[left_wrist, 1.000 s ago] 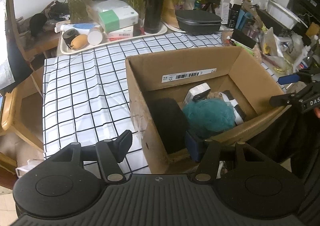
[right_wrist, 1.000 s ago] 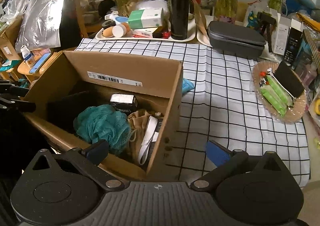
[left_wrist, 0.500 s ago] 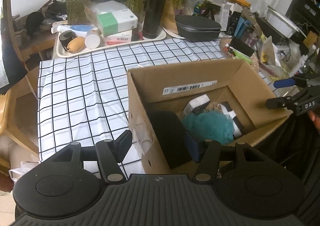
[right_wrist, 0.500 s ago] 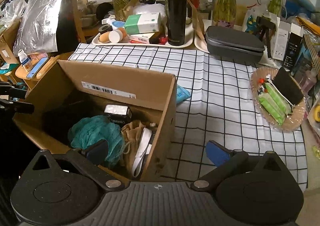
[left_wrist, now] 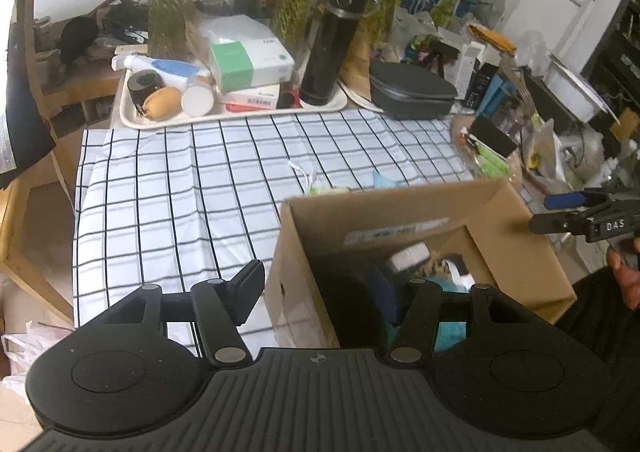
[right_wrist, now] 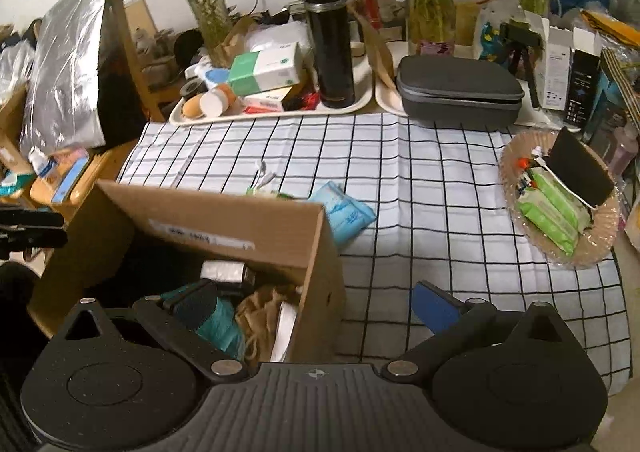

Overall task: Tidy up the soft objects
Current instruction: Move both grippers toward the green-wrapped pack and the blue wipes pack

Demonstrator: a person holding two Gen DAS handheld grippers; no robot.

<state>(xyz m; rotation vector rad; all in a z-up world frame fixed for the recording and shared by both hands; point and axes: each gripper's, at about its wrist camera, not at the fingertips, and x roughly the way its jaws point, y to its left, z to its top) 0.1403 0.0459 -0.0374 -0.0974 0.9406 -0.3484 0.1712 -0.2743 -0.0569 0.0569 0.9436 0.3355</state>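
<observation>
An open cardboard box (left_wrist: 500, 236) (right_wrist: 224, 212) stands on the checked cloth at the near edge. Inside it lie a teal mesh puff (right_wrist: 224, 324), a tan cloth (right_wrist: 260, 312) and a dark soft item. My left gripper (left_wrist: 316, 288) grips the box's left wall near the corner, with one finger outside against the cardboard and one inside. My right gripper (right_wrist: 316, 308) straddles the right wall with wide jaws; its blue pad (right_wrist: 436, 312) stands clear of the cardboard. A blue packet (right_wrist: 344, 212) and a green packet (left_wrist: 328, 190) lie just behind the box.
At the back stand a tray (right_wrist: 360, 104) with a black flask (right_wrist: 332, 40) and boxes, a grey case (right_wrist: 460, 92) and vases with plants. A wicker plate (right_wrist: 516, 156) with green packs sits at the right. The checked cloth (left_wrist: 180, 192) is bare to the left of the box.
The box has slid toward me across the cloth, together with both grippers. More cloth shows behind it, and the blue and green packets have come into view.
</observation>
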